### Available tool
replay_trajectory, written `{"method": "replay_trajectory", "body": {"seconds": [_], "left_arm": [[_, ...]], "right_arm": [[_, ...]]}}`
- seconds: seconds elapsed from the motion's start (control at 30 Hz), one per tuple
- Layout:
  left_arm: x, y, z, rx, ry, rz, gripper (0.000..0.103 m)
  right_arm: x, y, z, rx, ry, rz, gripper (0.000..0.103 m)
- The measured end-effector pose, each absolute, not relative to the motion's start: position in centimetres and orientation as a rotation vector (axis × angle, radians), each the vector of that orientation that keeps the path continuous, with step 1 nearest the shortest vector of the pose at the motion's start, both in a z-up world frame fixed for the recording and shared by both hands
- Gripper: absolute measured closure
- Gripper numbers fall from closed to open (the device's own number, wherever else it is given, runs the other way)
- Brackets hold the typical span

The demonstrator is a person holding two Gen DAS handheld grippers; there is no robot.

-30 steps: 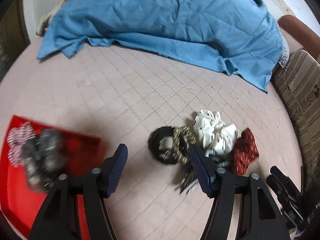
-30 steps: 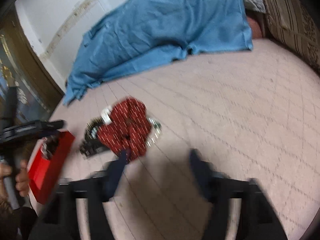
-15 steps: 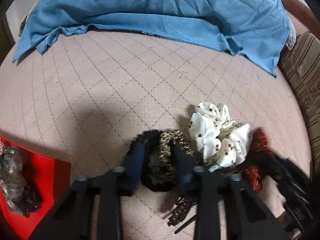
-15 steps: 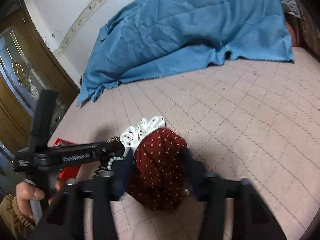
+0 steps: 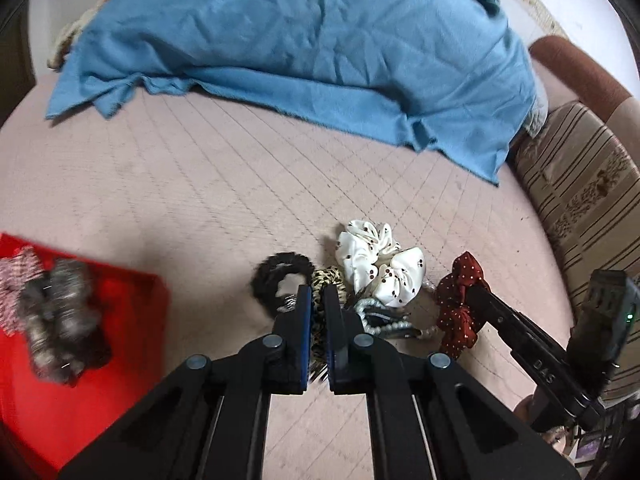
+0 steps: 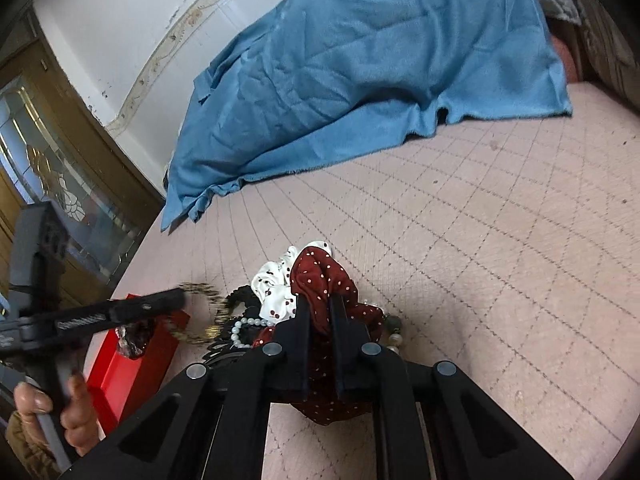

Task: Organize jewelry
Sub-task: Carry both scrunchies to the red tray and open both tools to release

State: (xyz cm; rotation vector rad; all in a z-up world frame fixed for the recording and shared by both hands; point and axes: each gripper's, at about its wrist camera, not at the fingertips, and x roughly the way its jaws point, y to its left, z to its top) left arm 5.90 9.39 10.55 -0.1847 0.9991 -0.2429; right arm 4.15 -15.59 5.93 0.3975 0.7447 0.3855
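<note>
Both grabs have just landed! The left gripper [image 5: 317,304], whose jaws stood wide over the pile a second ago, has just clamped down and now pinches the leopard-print fabric scrunchie [image 5: 327,280] between its blue pads, with barely a sliver of gap. The right gripper [image 6: 319,312] has been closing too, and its jaws now squeeze the dark red white-dotted fabric scrunchie [image 6: 322,280] tight. So two pieces look secured at once, and my read is that the carry to the box comes next. That open red box [image 5: 132,320] sits at the near left on the pink quilted bedcover [image 5: 200,184], already holding a grey-black scrunchie [image 5: 60,320] and a pink-and-white checked one [image 5: 16,280]. Left on the cover, bunched between the two grippers, are a black fuzzy hair tie [image 5: 276,272], a white cherry-print satin scrunchie [image 5: 380,264] and a string of pale pearl beads [image 6: 248,326]. Both tools tilt down towards the pile from the near side, the left more steeply; the left hand [image 6: 76,412] grips its handle at the near left of the right wrist view. A rumpled blue blanket [image 5: 300,40] lies at the far side.
</note>
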Motion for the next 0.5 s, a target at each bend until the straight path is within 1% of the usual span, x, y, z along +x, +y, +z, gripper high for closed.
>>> {"method": "replay_trajectory", "body": {"seconds": [0.23, 0.5], "left_arm": [[1.8, 14.2, 13.7, -0.13, 0.897, -0.153, 0.097], [-1.3, 23.7, 14.0, -0.262, 0.856, -0.038, 0.097]], "right_arm": [[0.8, -12.9, 7.8, 0.36, 0.72, 0.428, 0.093], [-2.2, -6.2, 9.5, 0.298, 0.754, 0.536, 0.093]]}}
